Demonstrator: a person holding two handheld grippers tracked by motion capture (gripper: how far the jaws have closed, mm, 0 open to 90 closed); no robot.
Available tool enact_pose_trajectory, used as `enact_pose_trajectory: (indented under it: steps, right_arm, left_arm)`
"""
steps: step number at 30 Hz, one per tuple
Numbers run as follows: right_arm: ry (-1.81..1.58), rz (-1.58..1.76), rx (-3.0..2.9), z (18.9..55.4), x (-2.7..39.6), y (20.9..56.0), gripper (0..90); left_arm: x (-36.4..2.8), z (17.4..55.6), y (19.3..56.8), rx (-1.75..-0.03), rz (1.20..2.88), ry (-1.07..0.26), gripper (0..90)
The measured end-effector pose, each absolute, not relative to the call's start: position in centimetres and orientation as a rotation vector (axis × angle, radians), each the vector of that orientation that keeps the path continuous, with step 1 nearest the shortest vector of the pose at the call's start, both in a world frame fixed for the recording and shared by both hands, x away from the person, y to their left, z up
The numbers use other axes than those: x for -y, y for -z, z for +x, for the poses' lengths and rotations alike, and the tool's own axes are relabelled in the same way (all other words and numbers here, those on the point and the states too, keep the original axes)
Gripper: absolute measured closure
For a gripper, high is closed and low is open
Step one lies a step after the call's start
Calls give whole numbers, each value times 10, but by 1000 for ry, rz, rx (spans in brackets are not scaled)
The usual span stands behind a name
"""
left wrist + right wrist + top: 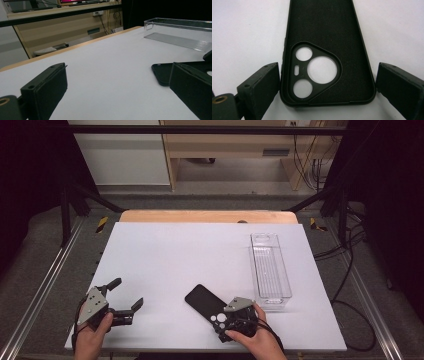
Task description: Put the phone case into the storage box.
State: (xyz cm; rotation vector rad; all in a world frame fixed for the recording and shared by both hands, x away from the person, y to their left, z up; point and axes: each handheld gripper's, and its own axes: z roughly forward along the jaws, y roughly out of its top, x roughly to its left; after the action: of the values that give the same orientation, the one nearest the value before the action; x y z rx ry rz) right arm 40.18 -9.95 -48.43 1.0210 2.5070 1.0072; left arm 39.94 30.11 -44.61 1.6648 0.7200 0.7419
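A black phone case (202, 302) lies inside-up on the white table (170, 250), near the front edge and right of centre. Its triangular camera cut-out (315, 71) is at the near end. My right gripper (223, 319) is over that end, open, with one jaw on each side of the case (324, 25); the pads sit close to its edges without squeezing it. My left gripper (127, 293) rests at the front left, jaws wide apart with nothing between them. In the left gripper view (118, 67) the case's far corner (162, 72) shows past the right jaw.
A clear, empty rectangular plastic bin (255, 261) stands lengthwise on the right side of the table, just beyond my right hand; it also appears as the clear bin (175, 22). A wooden shelf unit (225, 150) and cables lie beyond the table's far edge.
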Motion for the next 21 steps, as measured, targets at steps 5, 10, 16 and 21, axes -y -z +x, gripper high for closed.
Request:
enact_pose_trajectory:
  steps: [5,10,16,21]
  right_arm:
    - [-996,1011,-2506,403,96,486,55]
    - [-985,996,-2511,403,95,486,47]
    - [-988,986,-2513,404,96,486,67]
    - [-969,989,-2523,404,97,484,113]
  left_arm:
    - [-299,399,446,-714,1670,-734,18]
    - [-298,399,447,-713,1672,-730,18]
    - [-297,399,447,-711,1674,-725,18]
    - [-296,399,447,-709,1676,-724,18]
